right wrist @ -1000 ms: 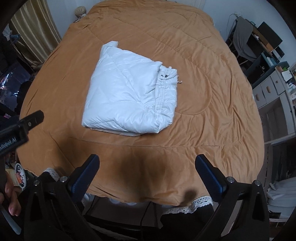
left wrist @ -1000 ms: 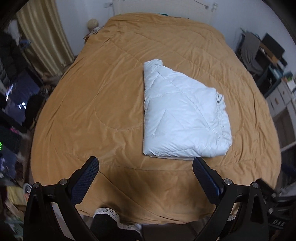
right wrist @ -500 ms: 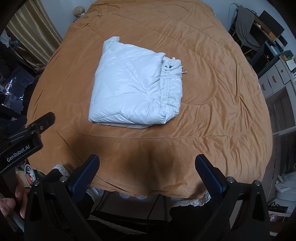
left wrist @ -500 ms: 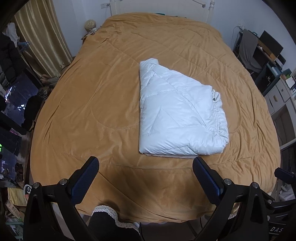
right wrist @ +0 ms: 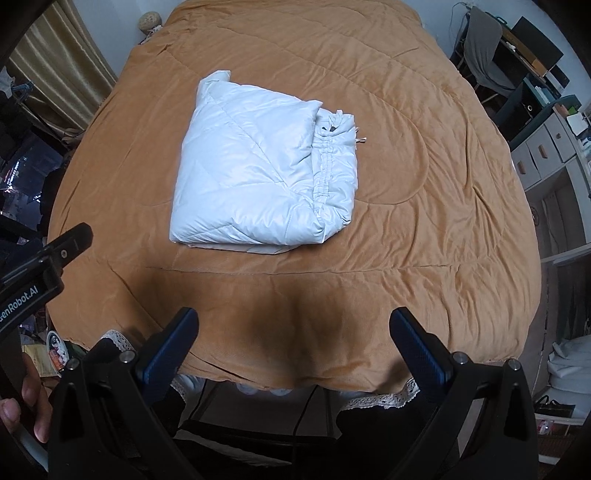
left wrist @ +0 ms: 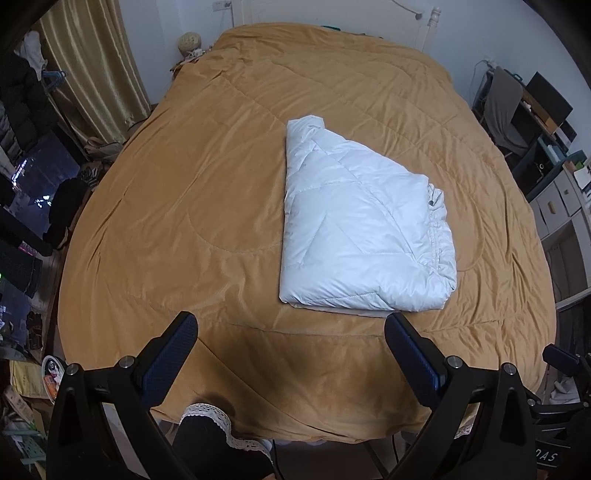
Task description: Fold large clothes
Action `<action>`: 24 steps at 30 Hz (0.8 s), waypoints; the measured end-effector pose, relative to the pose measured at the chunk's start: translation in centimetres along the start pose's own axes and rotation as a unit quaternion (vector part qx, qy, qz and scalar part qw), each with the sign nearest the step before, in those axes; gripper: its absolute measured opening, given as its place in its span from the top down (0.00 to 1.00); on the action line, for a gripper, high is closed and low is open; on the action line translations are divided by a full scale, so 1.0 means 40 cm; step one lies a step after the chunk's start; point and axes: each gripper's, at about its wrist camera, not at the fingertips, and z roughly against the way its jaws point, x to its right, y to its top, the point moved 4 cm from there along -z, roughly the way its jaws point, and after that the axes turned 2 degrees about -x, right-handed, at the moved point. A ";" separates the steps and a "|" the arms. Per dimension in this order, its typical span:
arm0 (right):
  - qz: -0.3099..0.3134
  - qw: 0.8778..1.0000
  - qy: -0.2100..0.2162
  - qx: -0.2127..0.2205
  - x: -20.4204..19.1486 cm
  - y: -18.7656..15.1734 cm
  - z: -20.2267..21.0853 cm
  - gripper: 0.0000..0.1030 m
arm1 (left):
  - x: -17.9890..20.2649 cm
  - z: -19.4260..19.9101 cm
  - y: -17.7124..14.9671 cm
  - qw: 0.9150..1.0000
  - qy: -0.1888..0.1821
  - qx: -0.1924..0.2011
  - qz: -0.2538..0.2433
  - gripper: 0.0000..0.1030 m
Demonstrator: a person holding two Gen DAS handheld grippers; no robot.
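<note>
A white quilted down jacket (left wrist: 362,229) lies folded into a compact bundle on the orange bedspread (left wrist: 207,192); in the right wrist view the jacket (right wrist: 255,173) sits left of centre on the bedspread (right wrist: 424,184). My left gripper (left wrist: 291,332) is open and empty, held above the bed's near edge, short of the jacket. My right gripper (right wrist: 293,328) is open and empty, also back over the near edge. The left gripper's body (right wrist: 40,258) shows at the left of the right wrist view.
Gold curtains (left wrist: 88,70) and dark clutter stand left of the bed. Shelves, drawers and a chair (left wrist: 524,122) stand to the right. A white headboard (left wrist: 332,14) is at the far end. Floor clutter lies by the near left corner.
Both grippers have pulled back and up from the bed, so the folded jacket looks farther away. The jacket has not moved and both grippers stay open.
</note>
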 end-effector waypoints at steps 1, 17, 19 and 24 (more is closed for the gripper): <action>0.000 1.000 -0.001 0.000 -0.002 -0.001 0.001 0.00 | 0.001 -0.001 0.000 1.000 -0.001 -0.001 0.001 0.02; 0.013 1.000 -0.014 -0.003 -0.007 -0.010 -0.006 0.00 | 0.009 0.001 -0.016 1.000 -0.007 -0.003 -0.004 0.02; 0.012 1.000 -0.013 -0.004 -0.007 -0.010 -0.005 0.00 | 0.010 0.003 -0.020 1.000 -0.007 -0.002 -0.005 0.02; 0.013 1.000 -0.012 -0.006 -0.006 -0.010 -0.007 0.00 | 0.015 0.011 -0.023 1.000 -0.010 0.006 -0.007 0.02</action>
